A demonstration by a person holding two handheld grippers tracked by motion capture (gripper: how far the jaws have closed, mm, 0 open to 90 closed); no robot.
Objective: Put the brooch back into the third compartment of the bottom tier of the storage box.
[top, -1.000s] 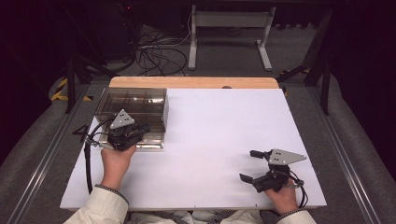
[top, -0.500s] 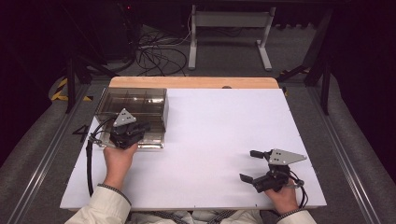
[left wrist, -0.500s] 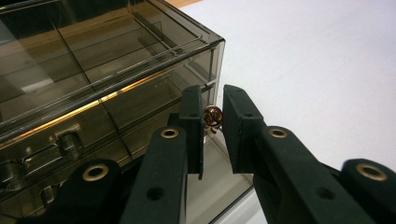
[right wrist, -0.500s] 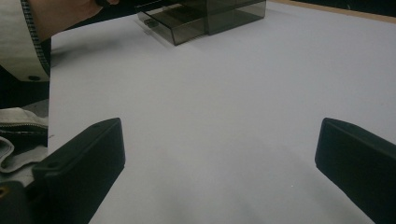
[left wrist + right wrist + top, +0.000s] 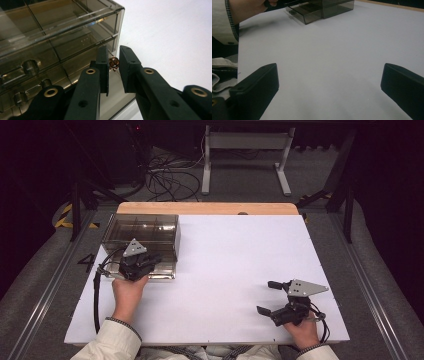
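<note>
A smoky clear plastic drawer box (image 5: 142, 231) stands at the table's left rear, and its lower right drawer (image 5: 162, 270) is pulled out toward me. My left gripper (image 5: 156, 258) hovers over that drawer. In the left gripper view the left gripper (image 5: 114, 63) is shut on a small round copper-coloured piece (image 5: 114, 62), pinched at the jaw tips just above the open drawer, with the box (image 5: 62, 32) behind. My right gripper (image 5: 267, 297) rests near the front right of the table, wide open with nothing in it, as the right gripper view (image 5: 329, 82) shows.
White sheet (image 5: 240, 265) covers the table, with a wooden strip (image 5: 210, 208) along the far edge. In the right gripper view the box (image 5: 337, 5) and its open drawer (image 5: 305, 15) sit far off, beside the other hand (image 5: 247, 8). Cables lie on the floor beyond.
</note>
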